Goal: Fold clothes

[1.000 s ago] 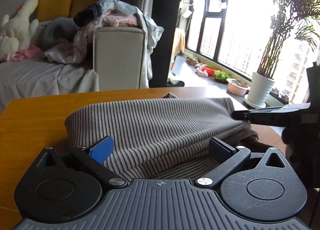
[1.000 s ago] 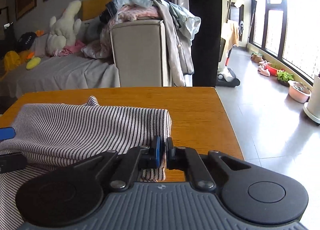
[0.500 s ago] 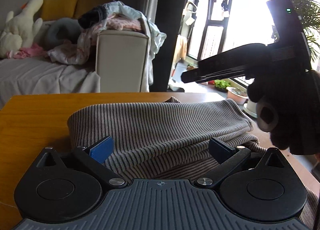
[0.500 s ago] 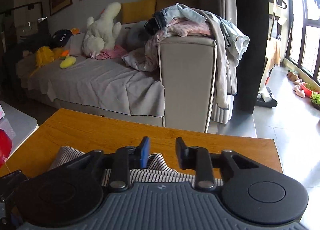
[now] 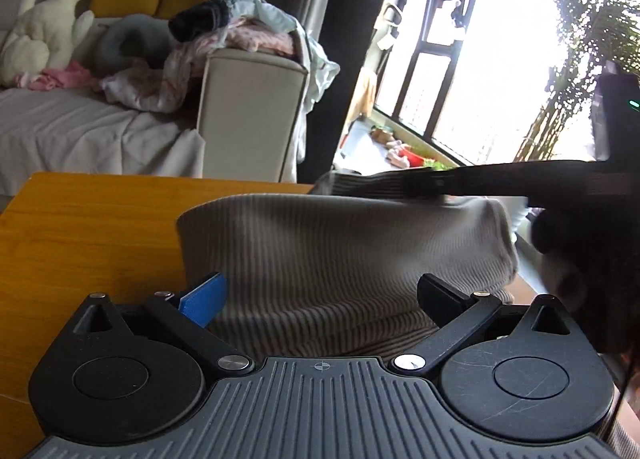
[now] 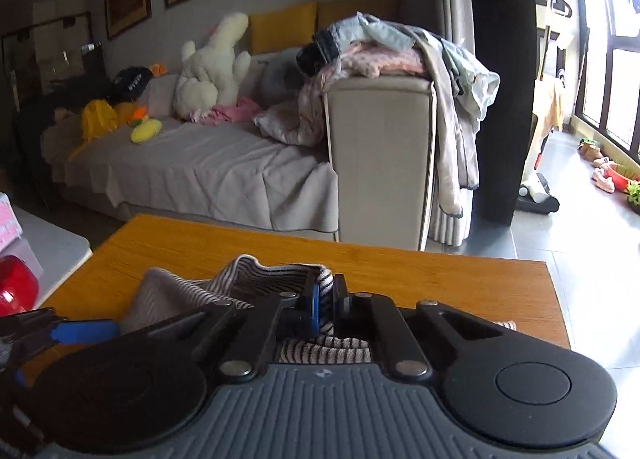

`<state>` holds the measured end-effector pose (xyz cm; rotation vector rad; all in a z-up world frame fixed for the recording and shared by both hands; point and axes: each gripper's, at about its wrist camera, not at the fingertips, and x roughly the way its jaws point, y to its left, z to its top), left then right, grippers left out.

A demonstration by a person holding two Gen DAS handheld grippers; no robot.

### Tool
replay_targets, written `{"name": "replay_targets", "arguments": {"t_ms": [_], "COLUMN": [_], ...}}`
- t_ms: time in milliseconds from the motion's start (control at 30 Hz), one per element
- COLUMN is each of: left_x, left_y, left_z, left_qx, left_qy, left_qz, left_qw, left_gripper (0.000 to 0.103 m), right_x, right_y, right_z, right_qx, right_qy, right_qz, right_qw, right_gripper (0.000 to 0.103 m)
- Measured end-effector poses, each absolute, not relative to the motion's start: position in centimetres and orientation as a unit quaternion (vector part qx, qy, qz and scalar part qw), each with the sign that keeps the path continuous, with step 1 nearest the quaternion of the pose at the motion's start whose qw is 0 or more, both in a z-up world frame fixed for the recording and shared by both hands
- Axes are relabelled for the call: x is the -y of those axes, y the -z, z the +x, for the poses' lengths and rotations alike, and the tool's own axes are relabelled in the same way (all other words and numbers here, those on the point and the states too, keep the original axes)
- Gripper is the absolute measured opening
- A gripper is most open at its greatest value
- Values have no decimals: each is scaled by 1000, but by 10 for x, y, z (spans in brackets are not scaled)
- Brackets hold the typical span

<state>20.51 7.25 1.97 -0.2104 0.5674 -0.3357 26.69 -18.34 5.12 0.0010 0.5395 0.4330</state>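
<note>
Behind the wooden table (image 6: pixel 420 271) a sofa (image 6: pixel 208 167) fills ten to twelve o'clock. On the table at six o'clock lies the striped garment (image 5: pixel 344 255); the left gripper (image 5: pixel 320 299) gapes wide around its folds, while the right gripper (image 6: pixel 326 297) pinches a raised edge.

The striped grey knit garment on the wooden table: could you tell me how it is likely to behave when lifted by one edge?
The striped grey knit garment will probably flop: the pinched edge in the right claw already bunches. It looks light, since one shut claw raises the fold. The rest likely drags on the wooden table.
</note>
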Motion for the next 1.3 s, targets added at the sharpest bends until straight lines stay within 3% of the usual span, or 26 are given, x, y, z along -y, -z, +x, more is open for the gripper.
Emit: {"name": "replay_targets", "arguments": {"t_ms": [233,600,633,700,733,800,867,1067,1300], "left_x": [-107,-46,-44,-40,-38,-38,-44,-69,-68], "left_y": [-64,-78,-74,-68,-64,-55,-42,-15,-21], "left_z": [181,159,157,153,150,145,142,138,128], "left_qx": [-261,-264,-270,-281,-286,-298,-314,-353,-343], "left_qy": [159,197,198,200,201,200,193,179,175], "left_qz": [-152,-62,-45,-11,6,36,47,30,35], "left_qw": [940,942,941,939,937,933,928,918,922], "left_gripper": [103,103,102,83,79,78,79,91,91], "right_x": [217,201,203,213,221,239,256,264,268], "right_y": [-47,6,1,-13,-22,-40,-50,-3,0], "right_z": [144,74,71,64,60,52,53,77,62], "right_qx": [-253,-293,-291,-277,-261,-229,-210,-307,-308], "right_qy": [-229,-236,-240,-245,-241,-230,-199,-127,-123], "right_qz": [13,-6,-3,8,17,35,50,18,27], "right_qw": [940,926,926,929,934,945,956,943,943], "right_gripper": [6,7,7,7,7,12,27,31,43]}}
